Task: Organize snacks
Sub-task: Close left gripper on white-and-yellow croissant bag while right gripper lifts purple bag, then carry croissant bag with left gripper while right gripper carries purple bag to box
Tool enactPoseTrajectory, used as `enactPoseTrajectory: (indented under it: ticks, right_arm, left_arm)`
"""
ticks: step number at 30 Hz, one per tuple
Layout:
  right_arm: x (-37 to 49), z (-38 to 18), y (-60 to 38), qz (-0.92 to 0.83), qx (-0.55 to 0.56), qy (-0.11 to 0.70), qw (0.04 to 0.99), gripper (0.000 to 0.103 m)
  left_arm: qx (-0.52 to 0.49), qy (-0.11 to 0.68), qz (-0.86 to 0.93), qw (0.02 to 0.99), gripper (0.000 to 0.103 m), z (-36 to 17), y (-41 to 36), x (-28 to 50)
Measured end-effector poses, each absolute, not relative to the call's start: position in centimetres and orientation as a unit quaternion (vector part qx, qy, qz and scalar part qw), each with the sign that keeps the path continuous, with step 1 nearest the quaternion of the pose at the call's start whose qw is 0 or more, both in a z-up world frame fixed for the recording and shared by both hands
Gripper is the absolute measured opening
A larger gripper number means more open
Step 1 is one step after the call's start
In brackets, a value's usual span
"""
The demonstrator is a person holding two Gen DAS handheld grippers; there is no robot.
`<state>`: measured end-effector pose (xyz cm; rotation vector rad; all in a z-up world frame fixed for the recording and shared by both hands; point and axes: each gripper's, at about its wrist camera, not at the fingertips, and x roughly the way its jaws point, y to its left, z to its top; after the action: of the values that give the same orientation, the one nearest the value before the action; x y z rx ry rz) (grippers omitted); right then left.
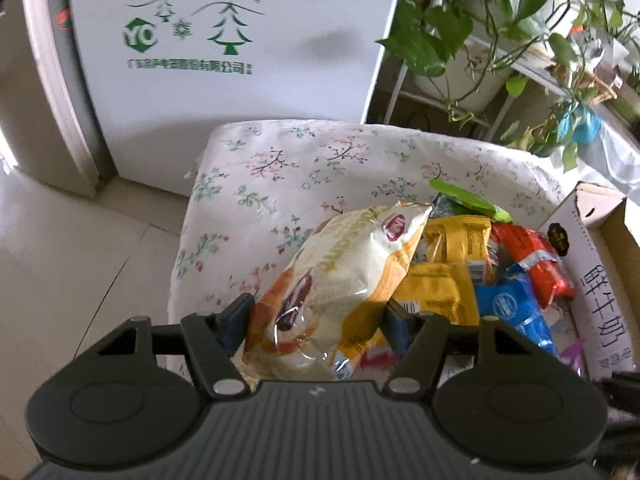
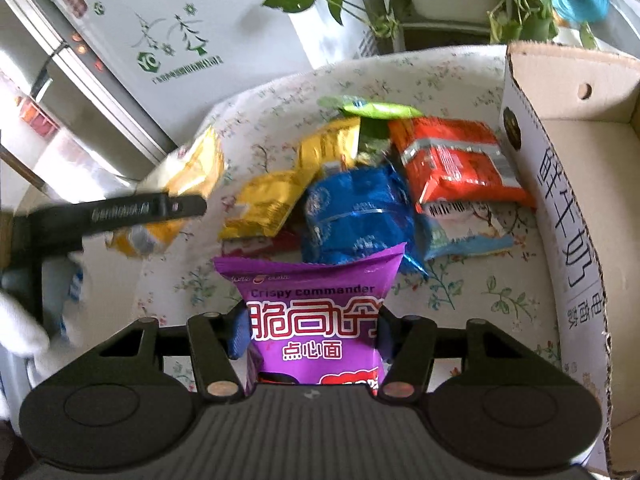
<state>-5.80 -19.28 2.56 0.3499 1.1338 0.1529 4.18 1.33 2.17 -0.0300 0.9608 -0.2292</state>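
The left gripper (image 1: 318, 320) is a matte black plastic tool: a ribbed dark-grey housing in front, a round disc-like hub on each side, and angled black link arms pinned with silver-capped screws. Its fingers (image 1: 236, 322) carry dark blue pads. The right gripper (image 2: 310, 330) has the same build, with copper-toned screw caps. In the right wrist view, the left one's side bears pale lettering.

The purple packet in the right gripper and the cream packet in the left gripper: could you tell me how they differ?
The purple packet is opaque with bold white characters; the cream packet has a clear window and orange edges, and looks larger. Each is clamped between its own gripper's pads, right gripper and left gripper.
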Motion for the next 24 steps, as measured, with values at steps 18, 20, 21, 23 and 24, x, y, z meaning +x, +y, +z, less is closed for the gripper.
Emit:
enactPoseTrajectory:
  ticks: [18,20,21,23,24]
  right_arm:
    - [-6.3,5.6,-20.5,0.065,0.16,0.495,0.852,0.065]
    - [-6.2,5.9,-20.7,0.062,0.16,0.49,0.855,0.065]
    - [-6.3,6.2,-20.8,0.061,0.159,0.486,0.857,0.065]
    - [-6.3,6.9,-21.2,0.058,0.159,0.475,0.863,0.065]
    - [-6.2,7.2,-21.4,0.057,0.161,0.47,0.866,0.065]
  left_arm:
    - [-0.024,0.451,-0.101,0.886,0.066,1.0,0.5,-2.9]
    - [-0.029,0.446,-0.104,0.889,0.066,1.6,0.3,-3.2]
    - [-0.03,0.442,-0.106,0.89,0.066,2.0,0.1,-3.4]
    - [-0.03,0.434,-0.11,0.894,0.066,2.6,-0.3,-3.8]
    - [-0.03,0.43,-0.112,0.895,0.066,3.0,-0.5,-4.0]
